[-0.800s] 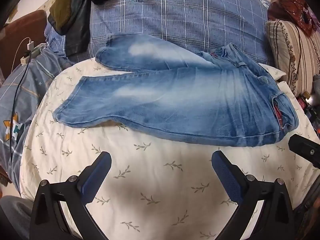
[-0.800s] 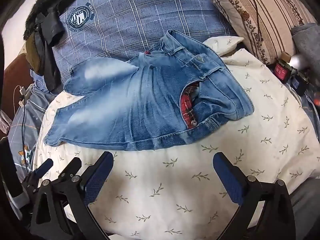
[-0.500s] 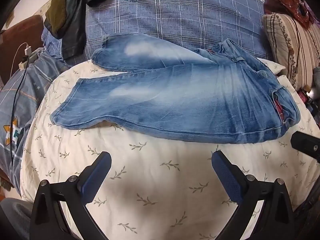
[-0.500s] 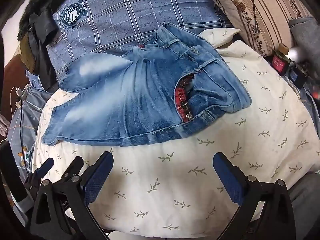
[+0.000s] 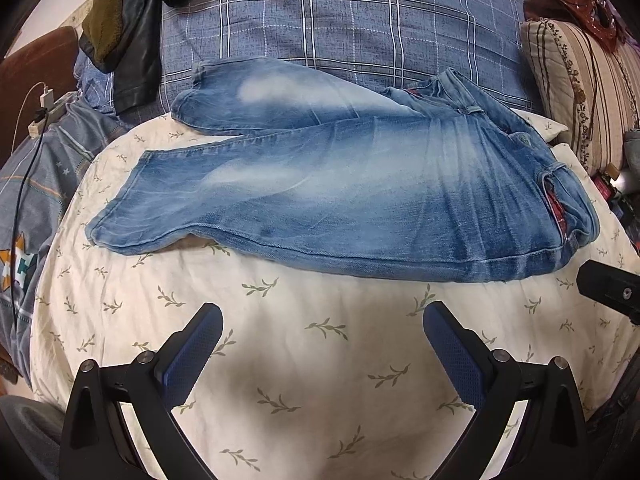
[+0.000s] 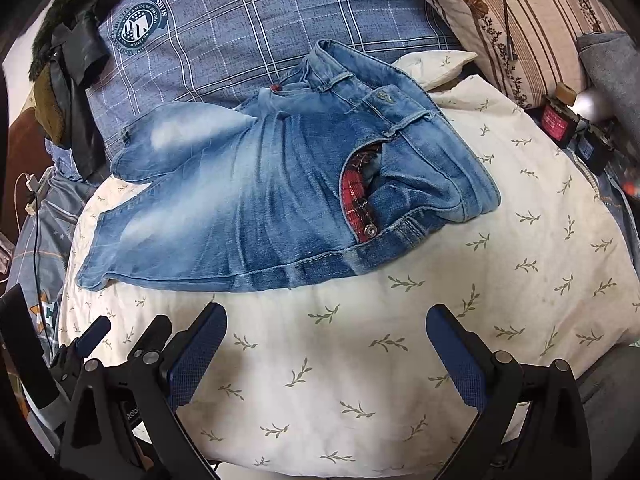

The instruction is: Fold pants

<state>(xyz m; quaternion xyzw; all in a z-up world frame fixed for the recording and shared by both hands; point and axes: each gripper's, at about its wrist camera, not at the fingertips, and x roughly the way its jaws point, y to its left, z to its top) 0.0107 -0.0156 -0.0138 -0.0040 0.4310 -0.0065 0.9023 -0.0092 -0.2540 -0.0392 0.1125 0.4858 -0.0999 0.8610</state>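
Faded blue jeans (image 5: 340, 196) lie flat on a cream leaf-print cushion (image 5: 320, 360), legs to the left, waist with red plaid lining to the right. In the right wrist view the jeans (image 6: 260, 200) show the open waist and button. My left gripper (image 5: 322, 332) is open and empty, hovering over the cushion in front of the jeans' near edge. My right gripper (image 6: 326, 336) is open and empty, in front of the waist end. Part of the right gripper (image 5: 608, 294) shows at the right edge of the left wrist view.
A blue plaid quilt (image 5: 360, 20) lies behind the jeans. A dark jacket (image 5: 128, 28) lies at the back left. A striped floral pillow (image 6: 520, 20) and small bottles (image 6: 568, 120) sit at the right. A power strip with cable (image 5: 40, 112) is at left.
Both grippers have pulled back and shifted slightly, so the jeans sit a little higher in both views. The jeans have not moved and both grippers stay open.
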